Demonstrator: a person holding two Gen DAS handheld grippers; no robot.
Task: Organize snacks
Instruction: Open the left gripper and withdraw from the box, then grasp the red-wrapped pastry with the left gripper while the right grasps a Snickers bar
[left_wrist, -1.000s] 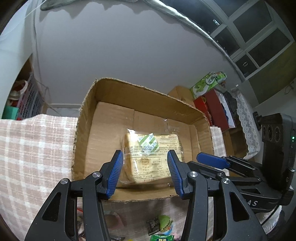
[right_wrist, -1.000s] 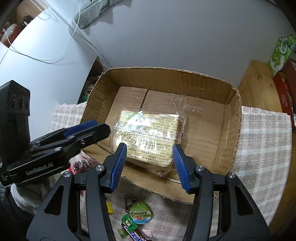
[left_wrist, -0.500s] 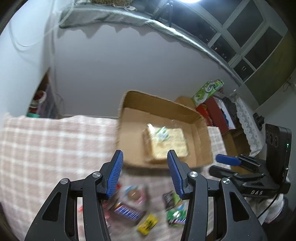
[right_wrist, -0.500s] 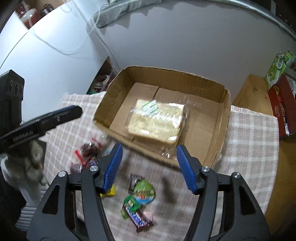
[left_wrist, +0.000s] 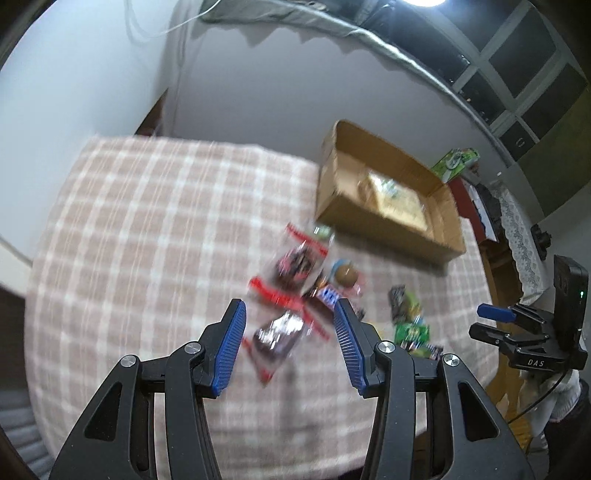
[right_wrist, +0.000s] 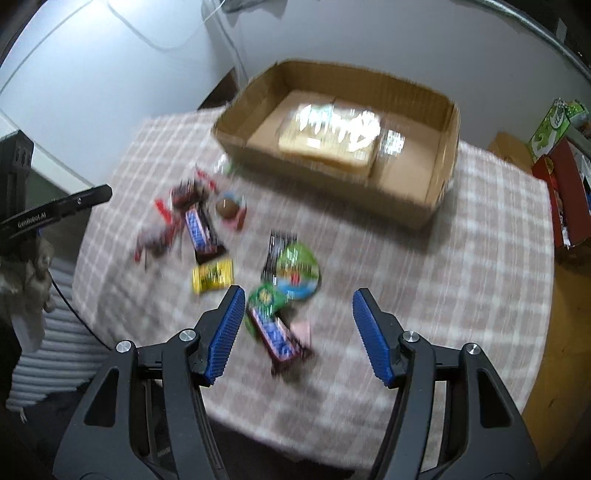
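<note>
Both grippers are hanging over the checked cloth (right_wrist: 461, 258), angled down at the loose snacks, and nothing is sitting between either pair of pads. The left gripper (left_wrist: 289, 341) is standing partly open above a dark, red-edged packet (left_wrist: 277, 338). The right gripper (right_wrist: 298, 334) is standing wider; its jaws have just been opening, and they are bare, with a chocolate bar (right_wrist: 275, 338) lying on the cloth below them.

The box (right_wrist: 436, 192) is sitting at the far side of the cloth, well apart from both grippers, and a flat clear-wrapped pack (right_wrist: 332, 136) is lying inside it. The rest of the snacks are lying scattered between the box and the grippers: a yellow packet (right_wrist: 213, 275), a round green-lidded cup (right_wrist: 297, 271), a small green packet (right_wrist: 265, 299), a second bar (right_wrist: 201, 230), and a brown ball (right_wrist: 226, 206) near the box's front wall. Everything is looking smeared, so labels are unreadable.
</note>
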